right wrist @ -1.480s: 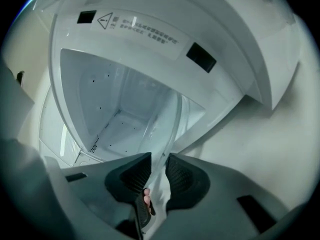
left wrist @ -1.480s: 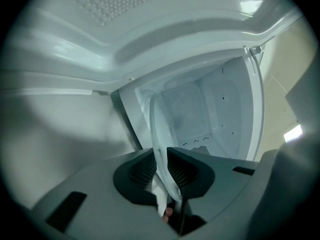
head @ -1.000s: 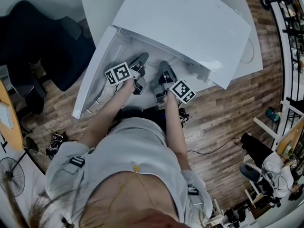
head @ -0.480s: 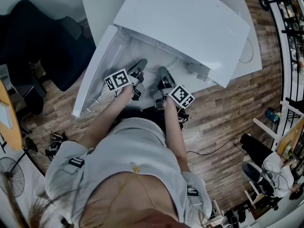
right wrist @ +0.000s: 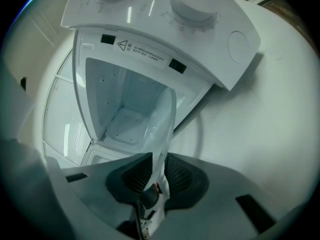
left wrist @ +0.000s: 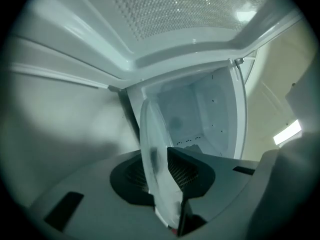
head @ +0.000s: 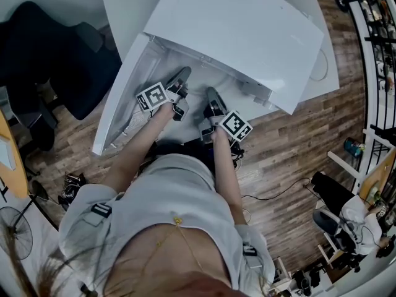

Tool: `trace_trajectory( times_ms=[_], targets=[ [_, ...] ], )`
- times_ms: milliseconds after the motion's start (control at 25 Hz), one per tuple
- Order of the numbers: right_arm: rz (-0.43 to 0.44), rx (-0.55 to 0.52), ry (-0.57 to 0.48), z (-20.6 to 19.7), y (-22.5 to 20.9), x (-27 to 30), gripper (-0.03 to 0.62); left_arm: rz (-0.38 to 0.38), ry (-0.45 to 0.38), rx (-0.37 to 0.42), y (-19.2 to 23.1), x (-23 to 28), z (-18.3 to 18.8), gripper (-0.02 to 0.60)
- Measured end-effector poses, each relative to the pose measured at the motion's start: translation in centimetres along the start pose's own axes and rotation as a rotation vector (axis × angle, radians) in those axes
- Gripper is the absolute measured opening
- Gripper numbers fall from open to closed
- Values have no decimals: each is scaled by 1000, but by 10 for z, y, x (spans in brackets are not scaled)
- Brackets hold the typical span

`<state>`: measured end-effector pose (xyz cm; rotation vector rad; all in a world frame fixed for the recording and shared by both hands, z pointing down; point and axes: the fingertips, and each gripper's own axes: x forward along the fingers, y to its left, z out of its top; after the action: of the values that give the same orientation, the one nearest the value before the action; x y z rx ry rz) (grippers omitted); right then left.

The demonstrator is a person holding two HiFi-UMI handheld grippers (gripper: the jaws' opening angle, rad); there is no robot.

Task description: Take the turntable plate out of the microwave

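The turntable plate (right wrist: pixel 161 119) is hanging at the mouth of the microwave (head: pixel 241 30), seemingly just outside its cavity (right wrist: pixel 120 109), the door (head: pixel 120 94) standing open leftward, the microwave sitting on a table (head: pixel 124 5).

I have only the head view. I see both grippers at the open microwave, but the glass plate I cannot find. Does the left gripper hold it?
Observer: Yes. In the left gripper view the left gripper is shut on the plate, one pad on each face.
Operator: And the right one?
Observer: The right gripper pinches the plate too; its jaws have just closed a little further on it.
Operator: Is anything lying inside?
Observer: In the right gripper view, the part of the cavity floor that shows is bare.
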<state>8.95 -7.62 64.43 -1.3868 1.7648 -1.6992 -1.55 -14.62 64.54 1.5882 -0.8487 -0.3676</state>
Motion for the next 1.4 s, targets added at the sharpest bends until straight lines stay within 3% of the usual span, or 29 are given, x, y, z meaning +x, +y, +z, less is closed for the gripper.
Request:
trace_trajectory(
  times_ms=[240, 360, 480, 560, 720, 800, 920, 1240, 1400],
  targets=[
    [-2, 7, 6, -1, 0, 0, 80, -28, -31, -66, 2, 18, 16, 86],
    [-9, 3, 31, -5, -3, 1, 85, -54, -32, -135, 3, 19, 16, 61],
    [-8, -19, 37, -2, -8, 4, 117, -74, -33, -188, 2, 19, 16, 49],
    [-1, -3, 0, 9, -12, 7, 182, -75, -31, -198, 2, 19, 16, 48],
    [17, 7, -74, 37, -17, 19, 202, -81, -23, -202, 1, 20, 16, 48],
    [36, 20, -103, 50, -16, 26, 181, -82, -14, -203, 1, 19, 15, 48],
    [33, 32, -152, 62, -15, 31, 94, -88, -4, -198, 0, 17, 14, 48],
    [31, 79, -158, 52, -21, 21, 74, -86, -2, -163, 1, 6, 10, 46],
    [126, 41, -178, 50, -7, 20, 67, -88, -11, -158, 2, -3, 7, 46]
  ],
)
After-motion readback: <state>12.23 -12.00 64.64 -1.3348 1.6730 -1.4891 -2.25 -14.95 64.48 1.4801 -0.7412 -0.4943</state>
